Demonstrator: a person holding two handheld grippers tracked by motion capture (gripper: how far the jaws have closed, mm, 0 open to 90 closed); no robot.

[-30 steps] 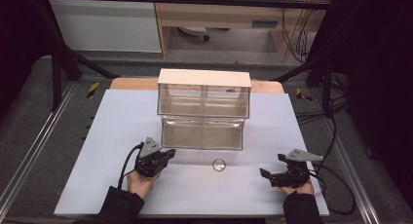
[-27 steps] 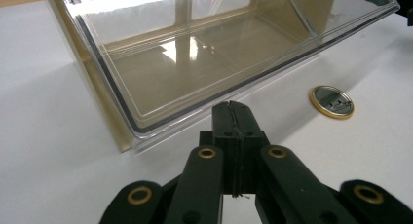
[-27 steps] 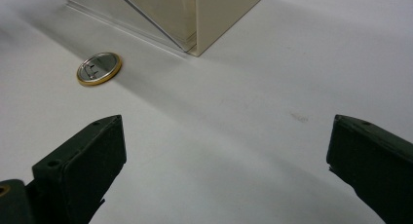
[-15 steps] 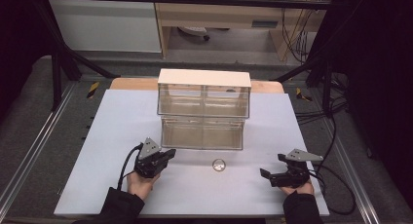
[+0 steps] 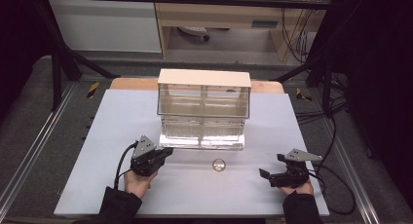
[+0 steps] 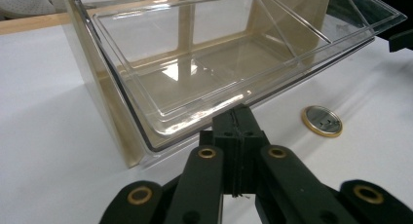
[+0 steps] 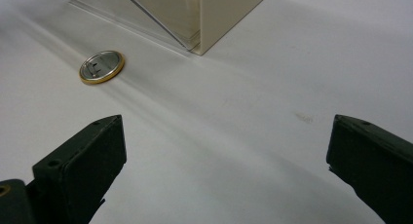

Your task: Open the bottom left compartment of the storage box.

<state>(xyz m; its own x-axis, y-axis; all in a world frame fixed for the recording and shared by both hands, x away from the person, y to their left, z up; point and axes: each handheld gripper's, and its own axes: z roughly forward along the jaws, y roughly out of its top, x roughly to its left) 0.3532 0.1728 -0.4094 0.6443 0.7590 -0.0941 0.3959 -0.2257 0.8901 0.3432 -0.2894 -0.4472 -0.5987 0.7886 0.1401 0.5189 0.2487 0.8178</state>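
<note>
My left tongs [image 5: 164, 153] are pressed together with nothing between them, their tips just at the near left edge of the clear plastic drawer [image 5: 202, 135] that sticks out from the bottom of the cream-topped organizer box [image 5: 204, 79] in the middle of the white worktop [image 5: 97, 136]. My right tongs [image 5: 271, 166] stand wide apart and empty near the worktop's near right corner. A small gold-rimmed round disc [image 5: 218, 164] lies flat between the two, just near of the drawer.
</note>
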